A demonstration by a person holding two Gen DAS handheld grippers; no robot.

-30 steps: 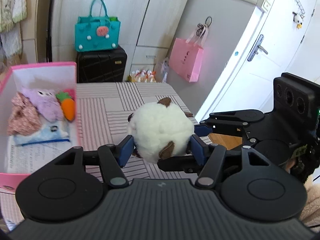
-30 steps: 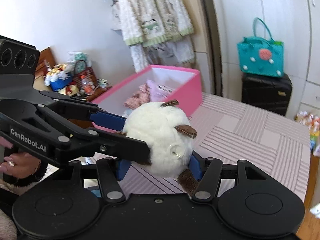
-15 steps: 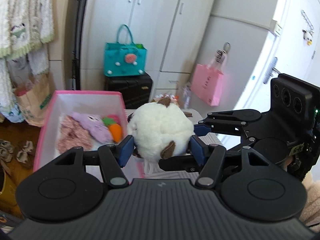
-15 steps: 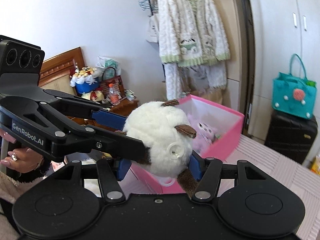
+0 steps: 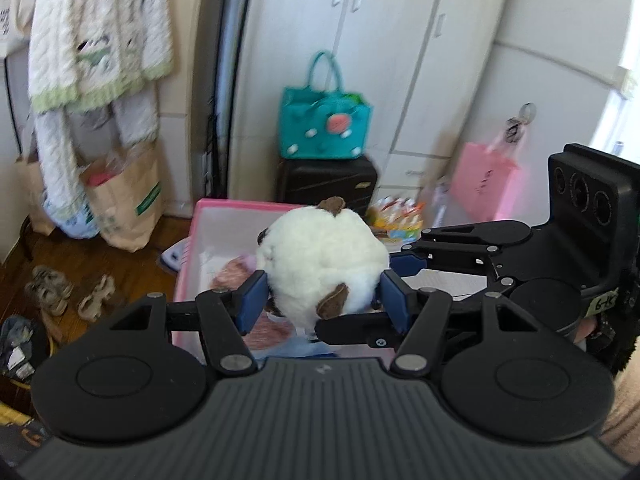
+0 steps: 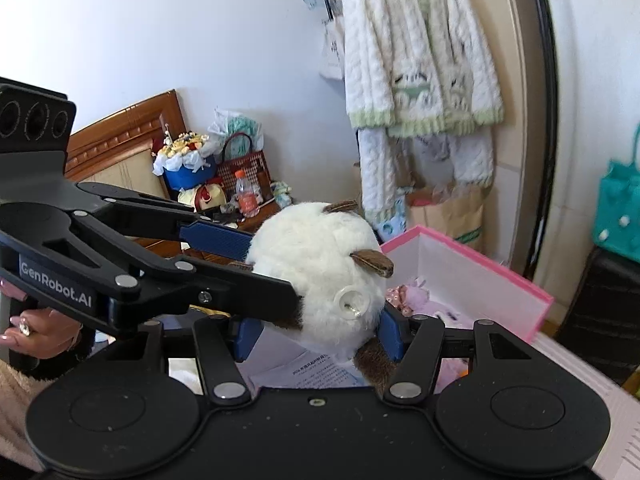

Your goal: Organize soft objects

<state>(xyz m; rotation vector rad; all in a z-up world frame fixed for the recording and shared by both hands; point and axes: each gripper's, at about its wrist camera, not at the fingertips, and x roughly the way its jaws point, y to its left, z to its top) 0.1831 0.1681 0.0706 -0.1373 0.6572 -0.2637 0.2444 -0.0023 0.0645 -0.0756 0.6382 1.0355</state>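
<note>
The left hand-held gripper (image 5: 322, 300) is clamping the round white plush toy (image 5: 322, 264) between its blue pads, and the right hand-held gripper (image 6: 318, 330) is squeezing the same toy from a crossing angle, so all four pads are pressing into the fur. The toy is hanging in the air at the centre of both frames, above the near part of the pink storage box (image 6: 480, 268), which is sitting lower right in the right wrist view and behind the toy in the left wrist view.

The step in hand is probably carrying the toy over the box and dropping it in. To do it well, both grips should be kept even until the toy is fully over the open space of the box, then lowered close to the purple plush (image 6: 416, 300) and the pink floral fabric (image 5: 228, 278) already inside, with both pairs of pads releasing together so that the ball is not rolling off the rim.

The near wall of the box is hiding behind the gripper bodies, so how far inside the rim the toy is hanging cannot be told. The box contents are largely covered, and the background in the left wrist view is blurring. The surface under the box is barely showing.
</note>
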